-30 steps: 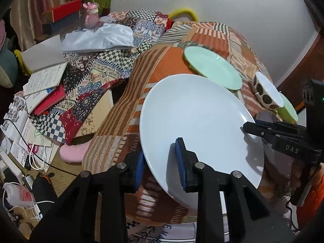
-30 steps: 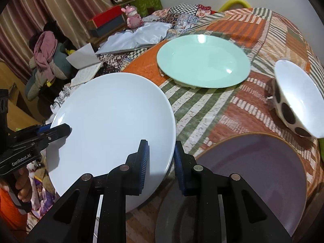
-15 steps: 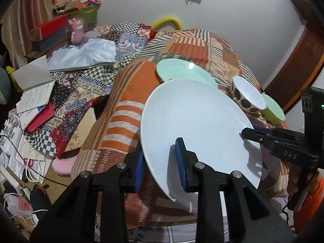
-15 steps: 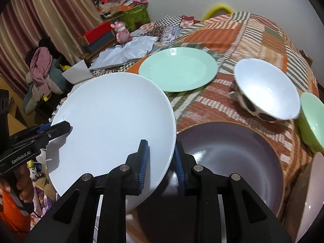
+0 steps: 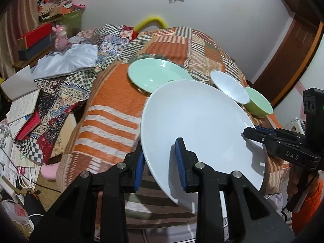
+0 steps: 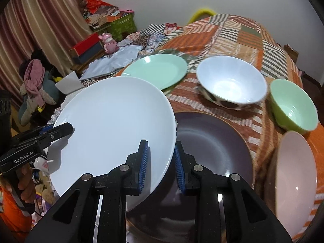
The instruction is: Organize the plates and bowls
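A large white plate [image 5: 198, 125] is held in the air between both grippers; it also shows in the right wrist view [image 6: 113, 125]. My left gripper [image 5: 160, 160] is shut on its near rim, and my right gripper [image 6: 161, 160] is shut on the opposite rim. The right gripper also shows at the right of the left wrist view [image 5: 251, 132]. Under the plate's right side lies a dark purple plate [image 6: 212, 145] on the table. A mint green plate [image 6: 158, 69], a white spotted bowl [image 6: 230, 83], a green bowl [image 6: 293, 105] and a pink bowl [image 6: 295, 180] stand around it.
The table carries an orange patchwork cloth [image 5: 113, 113]. To its left are books [image 5: 22, 109], a grey bag [image 5: 66, 60] and floor clutter. A wooden door [image 5: 293, 60] is at the right. A yellow chair back [image 6: 201, 13] stands behind the table.
Both grippers have risen and pulled back with the white plate, so more of the table shows. The dark plate, green bowl and pink bowl have come into view.
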`<state>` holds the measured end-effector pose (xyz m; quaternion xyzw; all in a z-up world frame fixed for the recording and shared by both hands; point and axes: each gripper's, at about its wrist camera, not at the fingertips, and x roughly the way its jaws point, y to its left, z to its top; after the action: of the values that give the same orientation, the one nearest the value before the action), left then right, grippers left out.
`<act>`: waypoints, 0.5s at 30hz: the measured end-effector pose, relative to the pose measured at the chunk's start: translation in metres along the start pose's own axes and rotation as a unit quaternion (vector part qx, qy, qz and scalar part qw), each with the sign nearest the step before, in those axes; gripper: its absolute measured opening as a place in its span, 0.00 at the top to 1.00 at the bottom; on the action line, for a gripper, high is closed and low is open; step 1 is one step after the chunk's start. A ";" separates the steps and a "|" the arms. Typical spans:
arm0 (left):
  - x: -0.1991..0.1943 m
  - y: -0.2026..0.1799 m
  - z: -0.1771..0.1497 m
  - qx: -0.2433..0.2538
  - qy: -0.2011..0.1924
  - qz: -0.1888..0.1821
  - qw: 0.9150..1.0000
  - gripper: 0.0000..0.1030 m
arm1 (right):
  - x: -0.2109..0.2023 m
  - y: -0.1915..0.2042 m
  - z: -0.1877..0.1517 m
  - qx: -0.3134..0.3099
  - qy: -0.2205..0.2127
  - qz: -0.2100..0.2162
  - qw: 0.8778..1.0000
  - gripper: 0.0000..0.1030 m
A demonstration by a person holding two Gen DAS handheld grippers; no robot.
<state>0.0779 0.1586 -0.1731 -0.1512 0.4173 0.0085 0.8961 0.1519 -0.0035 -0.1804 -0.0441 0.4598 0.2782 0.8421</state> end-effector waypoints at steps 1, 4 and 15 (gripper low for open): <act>0.001 -0.003 0.000 0.002 0.001 -0.003 1.000 0.73 | -0.002 -0.002 -0.001 0.002 -0.001 -0.001 1.000 0.76; 0.004 -0.012 0.000 0.009 0.003 -0.009 1.000 0.73 | -0.009 -0.010 -0.006 0.009 -0.004 -0.008 1.000 0.76; 0.019 -0.045 -0.003 0.031 0.019 -0.030 0.999 0.73 | -0.025 -0.036 -0.020 0.037 -0.010 -0.026 0.999 0.76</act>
<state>0.0947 0.1125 -0.1774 -0.1357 0.4295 -0.0340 0.8922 0.1445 -0.0511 -0.1790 -0.0215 0.4601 0.2396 0.8546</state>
